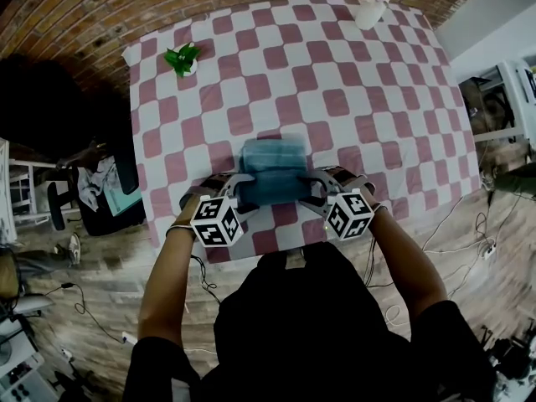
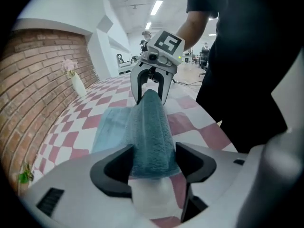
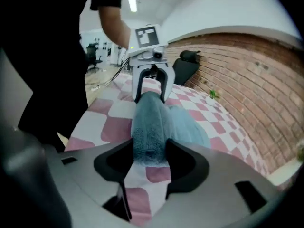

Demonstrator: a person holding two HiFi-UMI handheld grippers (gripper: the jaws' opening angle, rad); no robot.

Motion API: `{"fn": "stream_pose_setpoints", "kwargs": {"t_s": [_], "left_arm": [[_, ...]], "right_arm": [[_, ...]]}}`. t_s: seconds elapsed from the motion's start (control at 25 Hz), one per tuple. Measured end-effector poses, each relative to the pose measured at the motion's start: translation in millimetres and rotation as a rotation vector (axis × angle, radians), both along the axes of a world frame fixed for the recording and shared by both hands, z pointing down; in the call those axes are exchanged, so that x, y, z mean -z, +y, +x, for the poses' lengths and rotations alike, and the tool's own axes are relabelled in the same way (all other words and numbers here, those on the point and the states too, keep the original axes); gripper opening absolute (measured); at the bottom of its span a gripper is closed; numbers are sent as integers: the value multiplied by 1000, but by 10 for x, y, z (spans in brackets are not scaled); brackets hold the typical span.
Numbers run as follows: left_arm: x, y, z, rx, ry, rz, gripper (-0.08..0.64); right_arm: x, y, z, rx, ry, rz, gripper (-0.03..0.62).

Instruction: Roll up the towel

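Left gripper (image 1: 241, 191): clamps towel (image 1: 272, 164) roll end | right gripper (image 1: 315, 189): clamps other end | vase (image 1: 369, 15): pink flowers

Pink-checked table (image 1: 335, 65): blue towel (image 1: 272, 167) partly rolled at the near edge, small plant (image 1: 182, 59) back left, flower vase (image 1: 371, 13) back right.

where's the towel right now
In the head view the towel lies at the near edge of the checkered table, partly rolled, its roll gripped at either end by the left gripper and the right gripper.
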State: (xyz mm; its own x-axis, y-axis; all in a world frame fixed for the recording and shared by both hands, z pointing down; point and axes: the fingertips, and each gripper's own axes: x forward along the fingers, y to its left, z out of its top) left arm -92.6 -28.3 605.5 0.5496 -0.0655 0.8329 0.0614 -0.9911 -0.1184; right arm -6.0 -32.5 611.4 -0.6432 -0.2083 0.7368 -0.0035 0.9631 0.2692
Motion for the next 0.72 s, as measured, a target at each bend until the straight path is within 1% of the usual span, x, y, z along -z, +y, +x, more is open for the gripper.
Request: {"fn": "stream_pose_setpoints", "kwargs": {"t_s": [0.08,0.16,0.2,0.24,0.32,0.36,0.44,0.48,0.56,0.64,0.72], "left_arm": [[-21,67,-10,14,27,-50,334],[-16,131,0,23,48,-102,330],[1,151,1,28,56,-131,297],[24,170,-3,34,66,-170,232],[76,203,-15,55,105,-275,222],[97,203,-21,77,137,-329,222],[142,133,-26,140,216,-415,224],[174,63,-29,173,253,-433,230],[266,-109,-54,236,317,-415,249],[386,-278,-106,300,377,-369,258],[466,-417,-170,363,423,-329,261]], "right_arm": [[40,-39,17,-87,-71,-154,189],[73,-16,16,-141,-139,-330,178],[86,24,6,-157,-175,-433,176],[104,70,-2,-173,-209,-544,175],[153,132,2,-222,-273,-767,175],[175,125,14,-258,-309,-864,175],[205,23,46,-352,-397,-1016,175],[212,-59,64,-409,-446,-1073,176],[216,-240,108,-534,-544,-1152,181],[211,-398,156,-657,-629,-1198,186],[212,-512,196,-749,-695,-1212,186]]}}
